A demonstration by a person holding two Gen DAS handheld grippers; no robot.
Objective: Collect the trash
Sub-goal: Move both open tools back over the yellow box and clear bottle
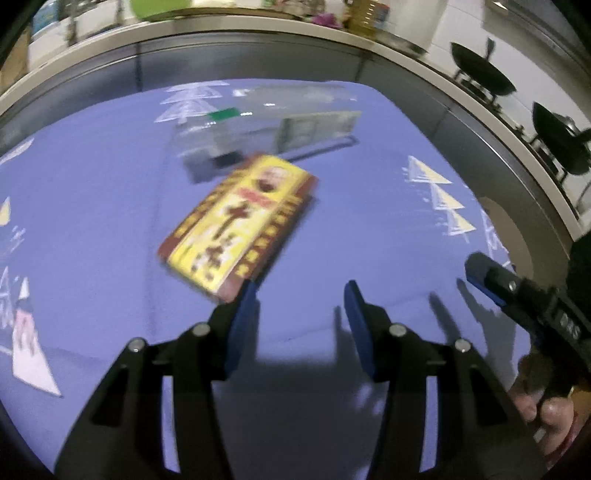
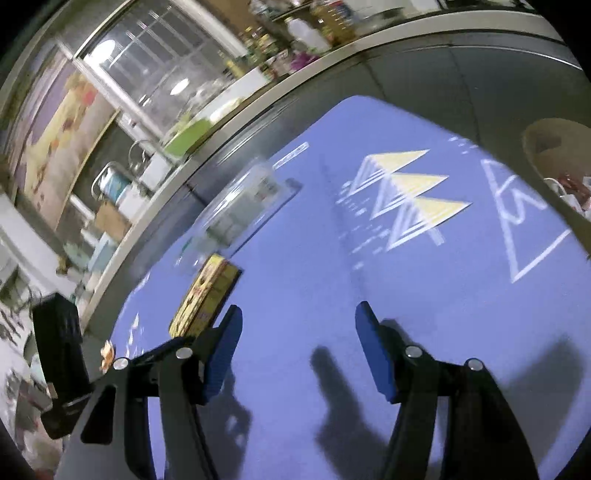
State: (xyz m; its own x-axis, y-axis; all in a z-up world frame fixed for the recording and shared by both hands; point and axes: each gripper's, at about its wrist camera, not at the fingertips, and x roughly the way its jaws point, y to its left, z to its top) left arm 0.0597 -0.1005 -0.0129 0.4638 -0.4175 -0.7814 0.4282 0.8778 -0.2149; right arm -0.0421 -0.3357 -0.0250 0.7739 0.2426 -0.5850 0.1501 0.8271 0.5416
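Observation:
A flat yellow and red box (image 1: 242,221) lies on the blue tablecloth (image 1: 92,221), with a crushed clear plastic bottle (image 1: 258,125) just behind it. My left gripper (image 1: 301,295) is open and empty, its left finger just at the box's near corner. My right gripper (image 2: 297,315) is open and empty above the cloth; the box (image 2: 205,299) lies off its left finger and the bottle (image 2: 243,203) farther back. The right gripper also shows at the right edge of the left wrist view (image 1: 517,291).
A tan basket (image 2: 554,147) holding some items stands at the table's right. The cloth has white and yellow tree prints (image 2: 406,192). A long counter (image 1: 258,33) with bottles and clutter runs behind the table. Black chairs (image 1: 480,70) stand at the far right.

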